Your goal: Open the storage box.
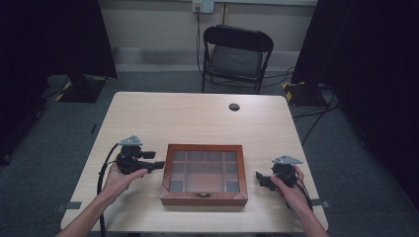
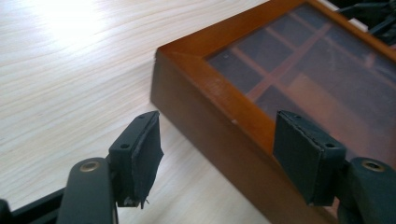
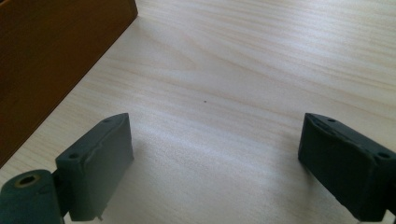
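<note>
A brown wooden box (image 1: 204, 174) with a glass lid over several compartments lies shut near the table's front edge, its small metal clasp (image 1: 202, 195) facing me. My left gripper (image 1: 159, 165) hovers just off the box's left side, open, jaws pointing at it. In the left gripper view the box's corner (image 2: 224, 93) lies between the spread jaws, untouched, and the left gripper (image 2: 219, 154) holds nothing. My right gripper (image 1: 259, 177) is open a short way off the box's right side. The right gripper view has the right gripper (image 3: 215, 158) over bare table, the box's wall (image 3: 51, 56) at its left.
The light wooden table (image 1: 197, 118) has a dark round cable port (image 1: 234, 106) near its far edge. A black folding chair (image 1: 236, 57) stands behind the table. Dark curtains and stands flank both sides, with cables on the floor at right.
</note>
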`<state>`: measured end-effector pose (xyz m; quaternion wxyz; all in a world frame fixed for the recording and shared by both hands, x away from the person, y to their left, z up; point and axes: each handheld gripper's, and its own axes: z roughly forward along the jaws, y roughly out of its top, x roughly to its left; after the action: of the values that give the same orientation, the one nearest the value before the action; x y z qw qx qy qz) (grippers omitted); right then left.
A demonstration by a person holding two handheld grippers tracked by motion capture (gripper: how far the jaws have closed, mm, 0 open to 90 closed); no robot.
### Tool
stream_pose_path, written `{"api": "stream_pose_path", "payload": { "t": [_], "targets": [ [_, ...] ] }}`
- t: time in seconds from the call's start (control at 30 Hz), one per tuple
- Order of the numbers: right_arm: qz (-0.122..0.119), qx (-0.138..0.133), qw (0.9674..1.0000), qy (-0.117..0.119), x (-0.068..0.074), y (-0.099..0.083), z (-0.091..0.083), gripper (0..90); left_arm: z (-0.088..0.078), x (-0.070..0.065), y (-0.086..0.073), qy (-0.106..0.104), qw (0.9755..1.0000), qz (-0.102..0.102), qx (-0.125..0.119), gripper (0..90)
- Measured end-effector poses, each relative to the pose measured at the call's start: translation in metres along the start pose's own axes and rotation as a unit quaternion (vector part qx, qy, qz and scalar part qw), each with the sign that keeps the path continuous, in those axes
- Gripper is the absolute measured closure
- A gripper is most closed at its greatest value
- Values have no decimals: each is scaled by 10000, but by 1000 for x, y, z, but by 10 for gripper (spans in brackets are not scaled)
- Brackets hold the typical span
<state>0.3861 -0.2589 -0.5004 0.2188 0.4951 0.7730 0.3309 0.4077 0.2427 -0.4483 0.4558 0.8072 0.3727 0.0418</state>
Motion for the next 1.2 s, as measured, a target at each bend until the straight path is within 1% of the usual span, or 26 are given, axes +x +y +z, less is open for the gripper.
{"api": "stream_pose_path", "payload": {
  "t": [0.07, 0.1, 0.17, 0.23, 0.27, 0.33, 0.4, 0.53, 0.57, 0.67, 0.77, 0.8, 0.83, 0.9, 1.0, 1.1, 1.2],
  "targets": [
    [-2, -1, 10000, 0, 0, 0, 0, 93, 0, -4, 2, -54, 10000, 11, 11, 328],
    [-2, -1, 10000, 0, 0, 0, 0, 93, 0, -6, 3, -63, 9999, 97, 48, 328],
    [-1, -1, 10000, 1, 0, 0, 0, 93, 1, -12, 8, -196, 9997, 156, 52, 333],
    [0, 0, 10000, 0, 0, 0, 0, 92, 2, -17, 11, -294, 9994, 201, -34, 347],
    [-2, 0, 10000, 0, 0, 0, 0, 93, 2, -21, 13, -335, 9991, 273, -6, 351],
    [1, 2, 10000, 0, 0, 0, 0, 93, 5, -26, 14, -424, 9987, 275, -31, 354],
    [-4, -1, 10000, 0, 0, 0, 0, 93, 7, -30, 16, -483, 9982, 347, 21, 348],
    [-2, -1, 10000, 0, 0, 0, 0, 93, 9, -38, 20, -609, 9975, 363, -29, 338],
    [0, 0, 10000, 0, 0, 0, 0, 92, 10, -40, 21, -630, 9973, 362, -53, 339],
    [-3, -1, 10000, 0, 0, 0, 0, 93, 12, -45, 23, -669, 9967, 465, -48, 364],
    [-1, -1, 10000, 0, 0, 0, 0, 92, 15, -53, 27, -576, 9966, 591, -33, 408],
    [-2, -1, 10000, 0, 0, 0, 0, 93, 17, -57, 29, -589, 9962, 637, -38, 409],
    [-1, -1, 10000, 0, 0, 0, 0, 93, 18, -60, 32, -621, 9954, 729, 14, 411],
    [-1, -1, 10000, 0, 0, 0, 0, 93, 22, -68, 38, -719, 9941, 806, -45, 419],
    [-3, -1, 10000, 0, 0, 0, 0, 93, 25, -76, 44, -820, 9930, 847, -73, 426],
    [-3, -1, 10000, 1, 0, 0, 0, 93, 30, -84, 48, -961, 9910, 935, -29, 449],
    [-3, -2, 10000, 0, 0, 0, 0, 93, 37, -92, 54, -1023, 9893, 1038, 28, 460]
  ]
}}
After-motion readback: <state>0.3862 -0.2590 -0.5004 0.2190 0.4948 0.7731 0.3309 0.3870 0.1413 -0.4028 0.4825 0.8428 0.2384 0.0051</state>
